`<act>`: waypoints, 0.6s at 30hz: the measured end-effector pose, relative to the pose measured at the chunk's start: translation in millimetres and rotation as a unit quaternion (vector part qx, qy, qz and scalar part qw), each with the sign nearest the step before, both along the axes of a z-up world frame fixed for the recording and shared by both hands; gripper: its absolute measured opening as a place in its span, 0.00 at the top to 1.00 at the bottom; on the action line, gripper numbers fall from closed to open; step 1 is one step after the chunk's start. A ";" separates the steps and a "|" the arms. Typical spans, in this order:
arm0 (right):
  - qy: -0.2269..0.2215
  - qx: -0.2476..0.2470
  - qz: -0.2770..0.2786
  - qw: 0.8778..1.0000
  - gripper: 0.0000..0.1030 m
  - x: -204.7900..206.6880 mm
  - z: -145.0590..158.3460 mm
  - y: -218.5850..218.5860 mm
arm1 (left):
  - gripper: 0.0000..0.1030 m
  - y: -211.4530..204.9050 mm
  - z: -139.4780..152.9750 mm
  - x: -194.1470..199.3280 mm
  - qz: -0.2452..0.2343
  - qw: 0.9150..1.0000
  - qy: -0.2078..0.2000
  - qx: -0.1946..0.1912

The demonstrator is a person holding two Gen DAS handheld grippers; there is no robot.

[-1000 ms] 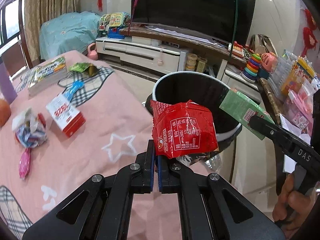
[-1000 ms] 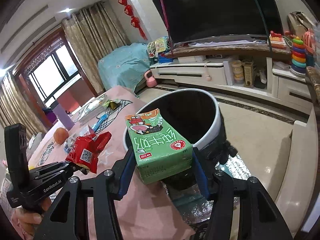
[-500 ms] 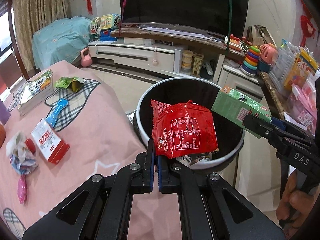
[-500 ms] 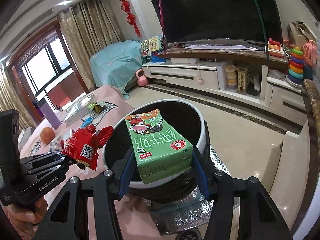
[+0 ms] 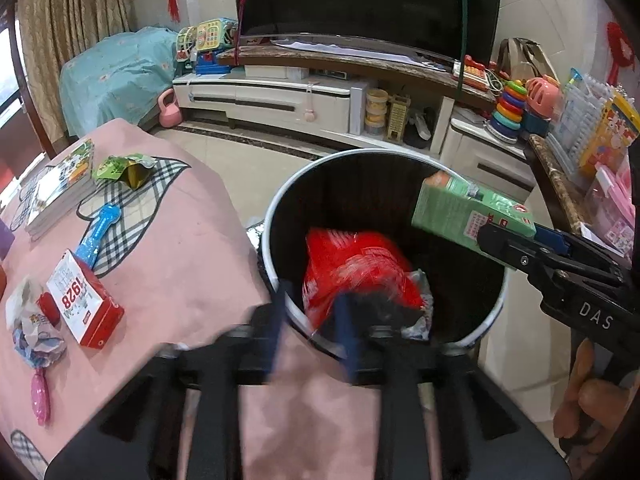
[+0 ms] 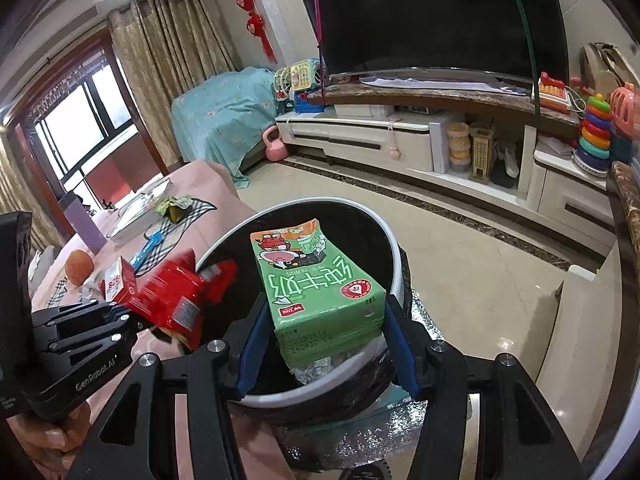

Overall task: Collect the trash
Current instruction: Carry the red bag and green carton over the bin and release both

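Bin mouth fills the middle of the left wrist view: the trash bin (image 5: 280, 216) stands on the floor hard against the edge of the pink tablecloth (image 5: 180, 248), with bare tiled floor beyond it. The left gripper (image 5: 310, 316) is tipped down over the near rim; its blurred jaws have just been opening and stand parted, the red snack bag (image 5: 356, 268) loose beyond them over the black liner. From the right, the right gripper (image 5: 516, 240) reaches in level with the far rim, clamped on the green milk carton (image 5: 460, 208). On the cloth lie a red-and-white box (image 5: 80, 300), a blue toy (image 5: 94, 232), books (image 5: 60, 188)

From the right wrist view, the carton (image 6: 320, 280) sits squeezed between both blue pads (image 6: 250, 344), above the bin opening (image 6: 384, 248). The left gripper (image 6: 132, 316) comes in from the left with the red bag (image 6: 176, 296) at its tips. Behind are a TV cabinet (image 6: 360, 140) and curtained window (image 6: 80, 120)
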State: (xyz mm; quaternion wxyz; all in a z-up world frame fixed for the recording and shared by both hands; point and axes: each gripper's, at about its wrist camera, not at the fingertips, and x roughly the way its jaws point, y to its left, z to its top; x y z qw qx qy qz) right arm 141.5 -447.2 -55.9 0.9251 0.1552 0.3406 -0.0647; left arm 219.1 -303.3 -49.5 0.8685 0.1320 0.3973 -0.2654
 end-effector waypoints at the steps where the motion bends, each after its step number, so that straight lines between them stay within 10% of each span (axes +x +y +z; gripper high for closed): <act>1: 0.004 0.004 0.003 1.000 0.45 3.0 -1.3 -1.0 | 0.50 1.7 0.4 -0.7 0.003 1.000 -0.003 -0.001; 18: -0.024 0.055 0.015 0.998 0.12 -14.2 -1.0 29.9 | 0.35 95.2 -14.2 -16.7 0.075 0.995 0.027 -0.056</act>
